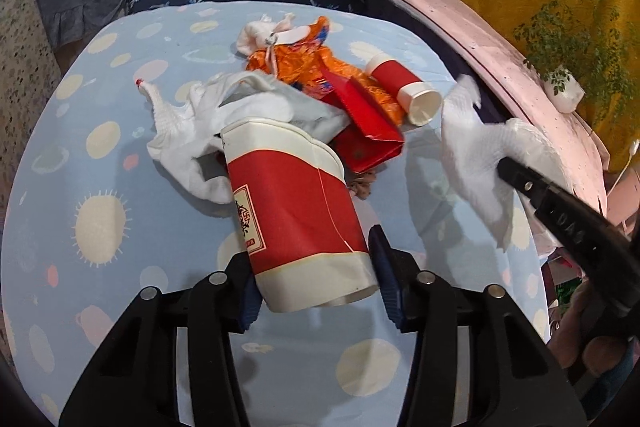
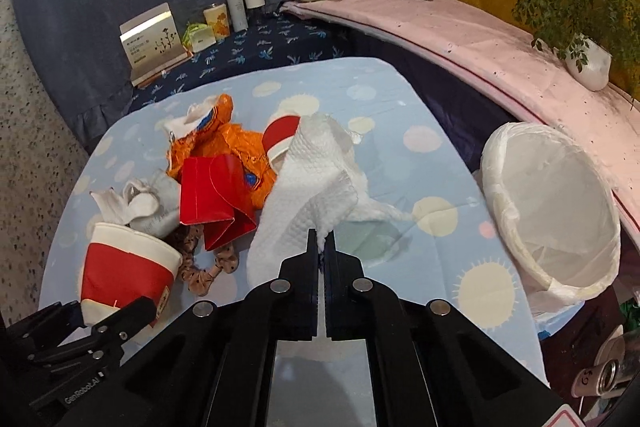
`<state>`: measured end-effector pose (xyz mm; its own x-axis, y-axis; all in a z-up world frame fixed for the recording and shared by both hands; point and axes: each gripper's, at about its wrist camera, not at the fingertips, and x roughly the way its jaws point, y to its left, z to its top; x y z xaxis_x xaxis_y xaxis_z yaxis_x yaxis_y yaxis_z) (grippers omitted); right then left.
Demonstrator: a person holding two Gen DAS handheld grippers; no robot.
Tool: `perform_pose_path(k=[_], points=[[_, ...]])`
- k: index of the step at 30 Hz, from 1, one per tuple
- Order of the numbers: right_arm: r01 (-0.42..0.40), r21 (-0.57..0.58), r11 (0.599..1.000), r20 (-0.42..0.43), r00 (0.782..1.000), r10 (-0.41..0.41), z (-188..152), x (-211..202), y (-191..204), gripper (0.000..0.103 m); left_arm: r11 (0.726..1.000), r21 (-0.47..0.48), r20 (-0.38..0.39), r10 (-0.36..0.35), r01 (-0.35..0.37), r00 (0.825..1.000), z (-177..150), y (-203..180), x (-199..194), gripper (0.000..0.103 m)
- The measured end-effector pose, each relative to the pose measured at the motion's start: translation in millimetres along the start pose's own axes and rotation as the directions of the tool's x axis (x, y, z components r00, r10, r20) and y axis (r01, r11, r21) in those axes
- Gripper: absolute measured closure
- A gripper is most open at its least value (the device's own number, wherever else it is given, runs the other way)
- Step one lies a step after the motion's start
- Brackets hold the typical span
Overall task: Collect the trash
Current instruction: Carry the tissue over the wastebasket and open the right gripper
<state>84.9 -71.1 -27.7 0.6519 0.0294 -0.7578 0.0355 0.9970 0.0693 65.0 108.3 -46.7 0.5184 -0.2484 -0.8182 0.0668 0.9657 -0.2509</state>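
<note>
In the left wrist view, the left gripper [image 1: 314, 277] clamps the base of a red-and-white paper cup [image 1: 296, 211], its blue pads pressed to both sides; the cup is tilted with its squashed rim pointing away, and nothing can be made out inside it. Beyond it on the spotted cloth [image 1: 100, 147] lie crumpled white tissues [image 1: 188, 131], a red folded box [image 1: 368, 131], an orange wrapper [image 1: 296, 63] and a second cup [image 1: 404, 89] on its side, mouth toward the camera and empty. At right, the right gripper [image 1: 506, 167] pinches a white paper towel [image 1: 476, 151] held clear of the cloth. In the right wrist view, the right gripper [image 2: 322, 239] has its jaws closed tight on a corner of the paper towel [image 2: 304, 179], which hangs in front of the trash pile. A bin [image 2: 556, 203] lined with a white bag stands at the table's right edge, nothing seen in it. The left gripper [image 2: 116, 311] shows at lower left, holding the cup [image 2: 124, 267].
</note>
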Motion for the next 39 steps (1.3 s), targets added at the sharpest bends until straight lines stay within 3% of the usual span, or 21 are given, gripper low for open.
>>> perform_pose_path(k=[10, 19, 27, 35, 39], points=[[0.018, 0.032, 0.999, 0.109, 0.994, -0.021, 11.2, -53.0, -30.5, 0.101, 0.997, 0.070, 0.055, -0.045, 0.041, 0.997, 2.4, -36.1, -28.9, 0.057], [0.059, 0.091, 0.994, 0.200, 0.977, -0.077, 26.7, -87.7, -80.6, 0.101, 0.972, 0.198, 0.064, -0.139, 0.124, 0.988, 22.5, -103.4, -37.3, 0.057], [0.123, 0.163, 0.979, 0.226, 0.961, -0.158, 42.8, -100.9, -145.1, 0.101, 0.924, 0.315, 0.021, -0.235, 0.217, 0.972, 43.5, -175.1, -21.8, 0.057], [0.149, 0.227, 0.963, 0.190, 0.963, -0.194, 51.6, -89.1, -202.5, 0.101, 0.854, 0.400, -0.066, -0.337, 0.334, 0.939, 56.1, -239.1, 9.9, 0.057], [0.157, 0.258, 0.953, 0.165, 0.965, -0.204, 55.4, -81.3, -225.2, 0.101, 0.825, 0.438, -0.106, -0.347, 0.357, 0.932, 58.7, -266.4, 28.2, 0.057]])
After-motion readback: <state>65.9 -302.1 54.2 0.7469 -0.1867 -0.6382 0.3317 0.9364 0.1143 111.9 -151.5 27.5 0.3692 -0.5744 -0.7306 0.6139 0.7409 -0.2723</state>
